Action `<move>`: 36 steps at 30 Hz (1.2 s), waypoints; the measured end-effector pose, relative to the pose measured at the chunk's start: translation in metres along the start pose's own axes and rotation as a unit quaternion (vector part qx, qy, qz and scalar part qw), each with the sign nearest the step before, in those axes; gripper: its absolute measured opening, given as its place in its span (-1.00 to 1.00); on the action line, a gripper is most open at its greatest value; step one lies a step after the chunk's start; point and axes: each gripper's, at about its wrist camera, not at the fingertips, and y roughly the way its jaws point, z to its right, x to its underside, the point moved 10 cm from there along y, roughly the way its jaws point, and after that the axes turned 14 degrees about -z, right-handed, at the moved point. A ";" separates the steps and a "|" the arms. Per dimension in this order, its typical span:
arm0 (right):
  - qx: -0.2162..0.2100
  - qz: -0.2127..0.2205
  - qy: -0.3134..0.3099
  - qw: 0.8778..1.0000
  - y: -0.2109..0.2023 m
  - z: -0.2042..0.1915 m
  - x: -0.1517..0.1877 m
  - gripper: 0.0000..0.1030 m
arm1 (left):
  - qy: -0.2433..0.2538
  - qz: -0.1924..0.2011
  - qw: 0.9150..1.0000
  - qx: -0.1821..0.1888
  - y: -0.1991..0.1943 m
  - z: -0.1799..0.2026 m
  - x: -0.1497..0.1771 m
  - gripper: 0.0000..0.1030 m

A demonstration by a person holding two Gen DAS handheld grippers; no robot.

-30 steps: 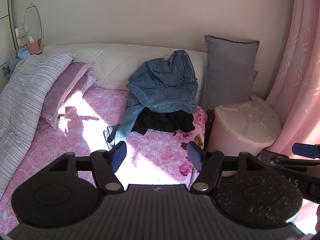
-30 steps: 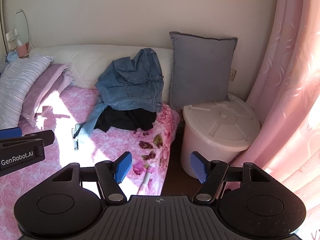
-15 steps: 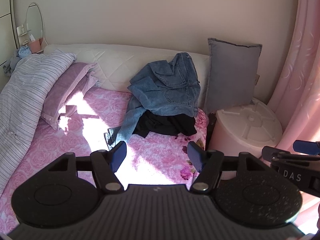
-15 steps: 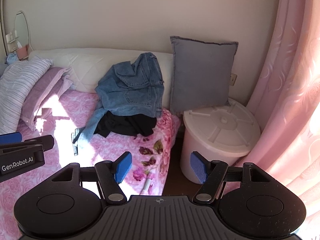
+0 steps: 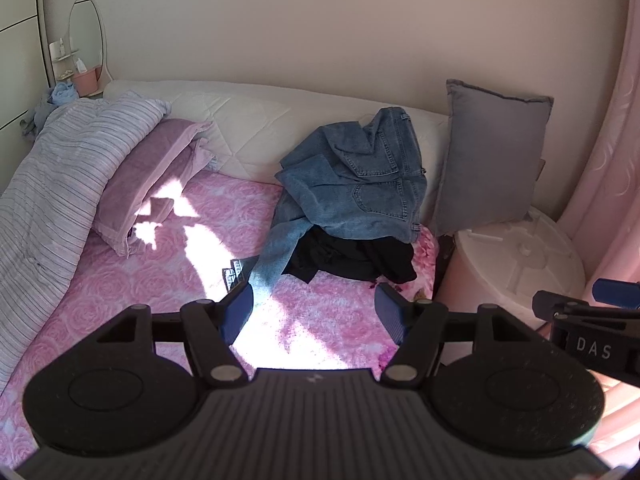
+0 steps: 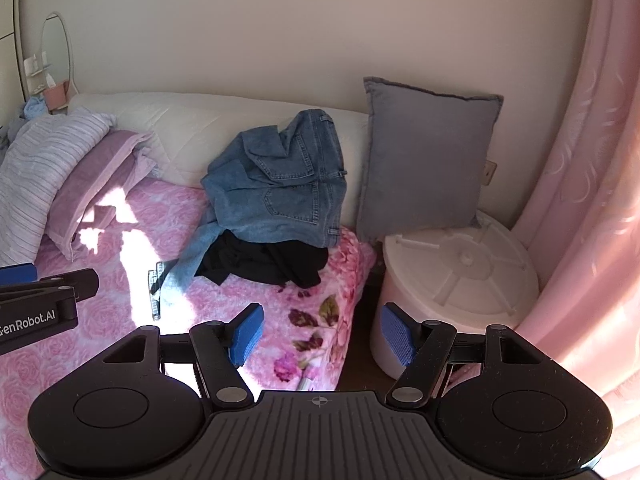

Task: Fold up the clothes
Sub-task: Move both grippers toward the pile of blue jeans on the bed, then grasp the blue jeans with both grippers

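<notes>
Blue jeans (image 5: 356, 184) lie crumpled against the white headboard cushion, over a black garment (image 5: 352, 256), on the pink floral bedspread (image 5: 152, 288). In the right wrist view the jeans (image 6: 280, 192) and black garment (image 6: 264, 260) sit ahead and left. My left gripper (image 5: 314, 314) is open and empty, held above the bed short of the clothes. My right gripper (image 6: 322, 334) is open and empty, over the bed's right edge. Each gripper shows at the edge of the other's view.
A grey cushion (image 6: 424, 160) leans on the wall right of the clothes. A white lidded bin (image 6: 456, 280) stands beside the bed, with a pink curtain (image 6: 580, 184) further right. A purple pillow (image 5: 148, 176) and striped duvet (image 5: 52, 184) lie at left.
Both views have tilted slightly down and back over the second, so the clothes sit lower in the frames. Both grippers stay open and empty.
</notes>
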 end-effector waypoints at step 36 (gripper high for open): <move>-0.053 -0.067 -0.013 0.996 0.138 0.060 -0.115 0.33 | -0.030 -0.081 0.996 -0.024 0.142 0.040 -0.112 0.24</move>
